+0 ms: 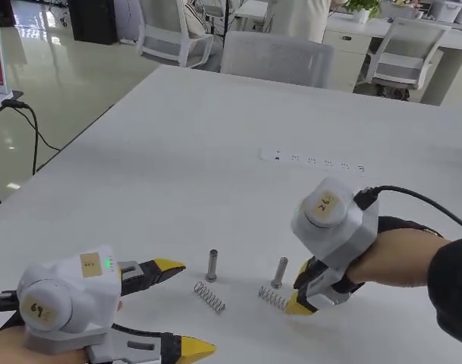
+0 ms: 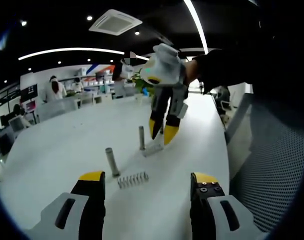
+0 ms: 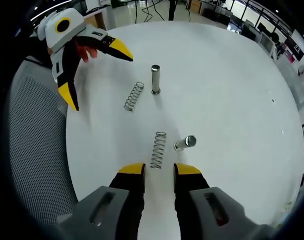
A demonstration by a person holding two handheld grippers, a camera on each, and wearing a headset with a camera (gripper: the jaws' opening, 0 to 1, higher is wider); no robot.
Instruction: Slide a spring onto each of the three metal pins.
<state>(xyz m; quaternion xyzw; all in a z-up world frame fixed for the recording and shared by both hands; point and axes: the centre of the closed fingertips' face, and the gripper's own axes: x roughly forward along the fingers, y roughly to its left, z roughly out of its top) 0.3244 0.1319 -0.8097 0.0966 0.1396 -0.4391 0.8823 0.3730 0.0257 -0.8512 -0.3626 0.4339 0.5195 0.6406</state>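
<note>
My right gripper (image 3: pixel 158 169) holds its fingers narrowly apart, empty. A small coiled steel spring (image 3: pixel 158 149) lies just ahead of them, beside a short grey metal pin (image 3: pixel 184 143). My left gripper (image 2: pixel 148 176) gapes wide, with a second spring (image 2: pixel 133 179) just beyond its tips.

A spring (image 3: pixel 158 149) lay on the table (image 3: pixel 216 75) just ahead of the right gripper (image 3: pixel 159 169), with a pin (image 3: pixel 184 143) standing just right of it. A second spring (image 2: pixel 133 179) lay before the left gripper (image 2: pixel 149 177), with another pin (image 2: pixel 112 161) just behind.

On my white flat surface (image 1: pixel 215 136), nearer me than the white socket strip (image 1: pixel 312 161), I see two upright grey metal pins (image 1: pixel 212 265) (image 1: pixel 280 272) and two coiled wire springs (image 1: pixel 209 296) (image 1: pixel 273 297) lying flat.
</note>
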